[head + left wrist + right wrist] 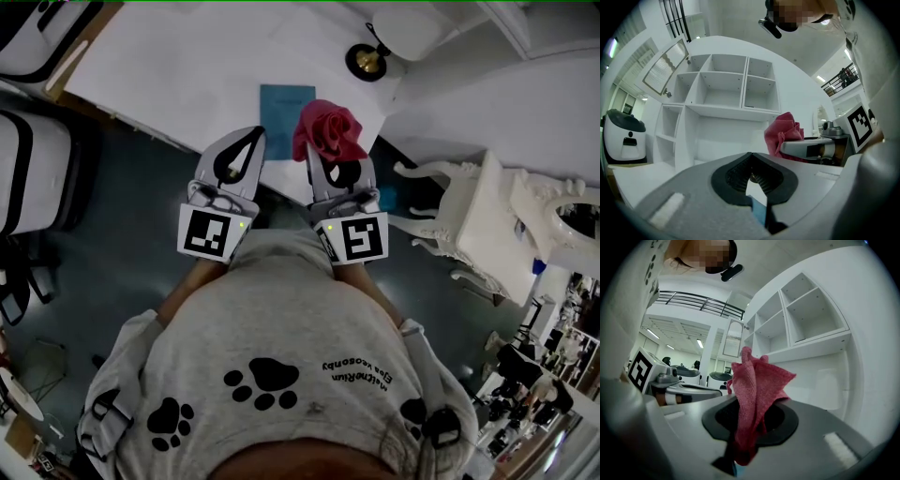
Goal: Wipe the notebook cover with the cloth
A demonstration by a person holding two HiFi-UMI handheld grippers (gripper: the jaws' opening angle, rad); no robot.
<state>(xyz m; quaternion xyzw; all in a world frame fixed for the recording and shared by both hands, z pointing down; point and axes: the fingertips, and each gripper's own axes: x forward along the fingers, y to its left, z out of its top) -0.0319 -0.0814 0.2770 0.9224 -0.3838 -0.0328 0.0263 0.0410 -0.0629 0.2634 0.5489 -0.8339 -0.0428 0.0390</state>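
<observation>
A blue notebook [285, 117] lies flat on the white table [178, 66], close to its front edge. My right gripper [330, 156] is shut on a red cloth [328, 129], which bunches up above the jaws just right of the notebook. In the right gripper view the cloth [754, 394] hangs out between the jaws and hides their tips. My left gripper [254, 134] is shut and holds nothing, hovering at the notebook's left front corner. Through the gap in its jaws, the left gripper view shows a sliver of the notebook [760, 213] and also the cloth [783, 133].
A round black and brass object [367, 61] stands at the table's far right. A white ornate chair [487, 225] is on the right, and a white and black case [37, 169] on the floor at left. White shelving [726, 89] rises behind the table.
</observation>
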